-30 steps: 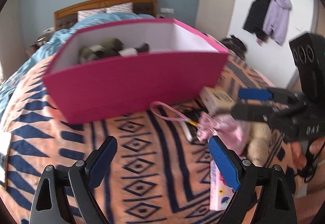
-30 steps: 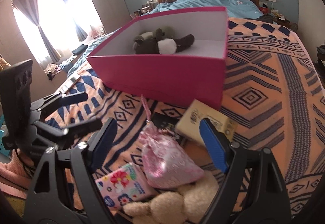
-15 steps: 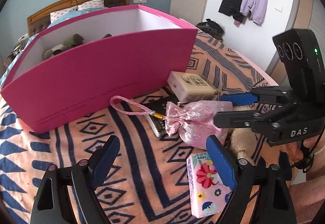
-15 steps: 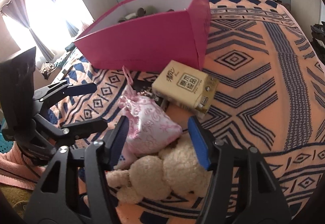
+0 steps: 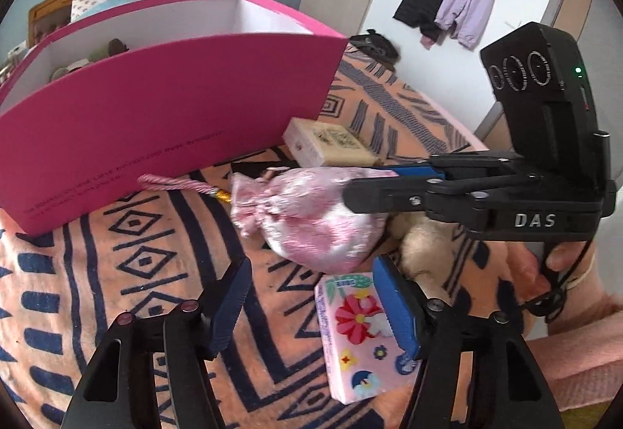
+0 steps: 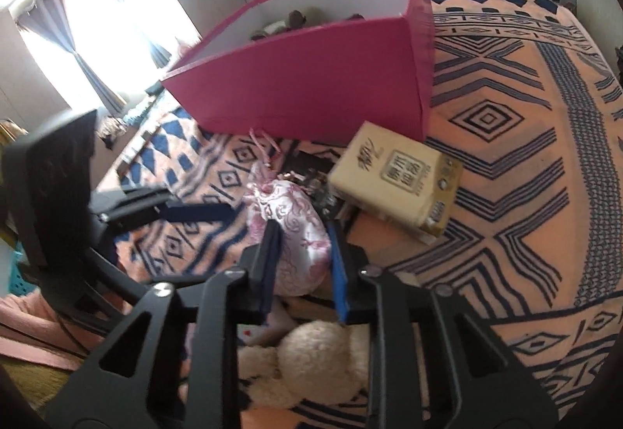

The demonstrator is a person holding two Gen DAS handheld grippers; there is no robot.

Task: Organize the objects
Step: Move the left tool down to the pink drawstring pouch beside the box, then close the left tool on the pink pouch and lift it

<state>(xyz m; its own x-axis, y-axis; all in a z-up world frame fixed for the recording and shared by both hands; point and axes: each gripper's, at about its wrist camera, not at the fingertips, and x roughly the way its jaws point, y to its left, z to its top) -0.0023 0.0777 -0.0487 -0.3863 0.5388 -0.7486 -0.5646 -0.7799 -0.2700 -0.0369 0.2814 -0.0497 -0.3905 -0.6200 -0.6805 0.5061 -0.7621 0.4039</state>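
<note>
Now my right gripper (image 6: 301, 257) jaws are closing on the pink pouch (image 6: 290, 222) at frame center, left gripper (image 5: 311, 296) half-spread and narrowing, empty; next I should lift it into the pink box (image 6: 311, 78) above.

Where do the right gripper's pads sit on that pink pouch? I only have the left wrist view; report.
Observer: Right wrist view: the pink pouch sits between both pads of the right gripper, jaws closing on it.
Operator: Now report what lies under that gripper.
Observer: A cream plush toy, just below its fingers.
Operator: Say what is left of the pink box.
Observer: A bright window with grey curtains.
</note>
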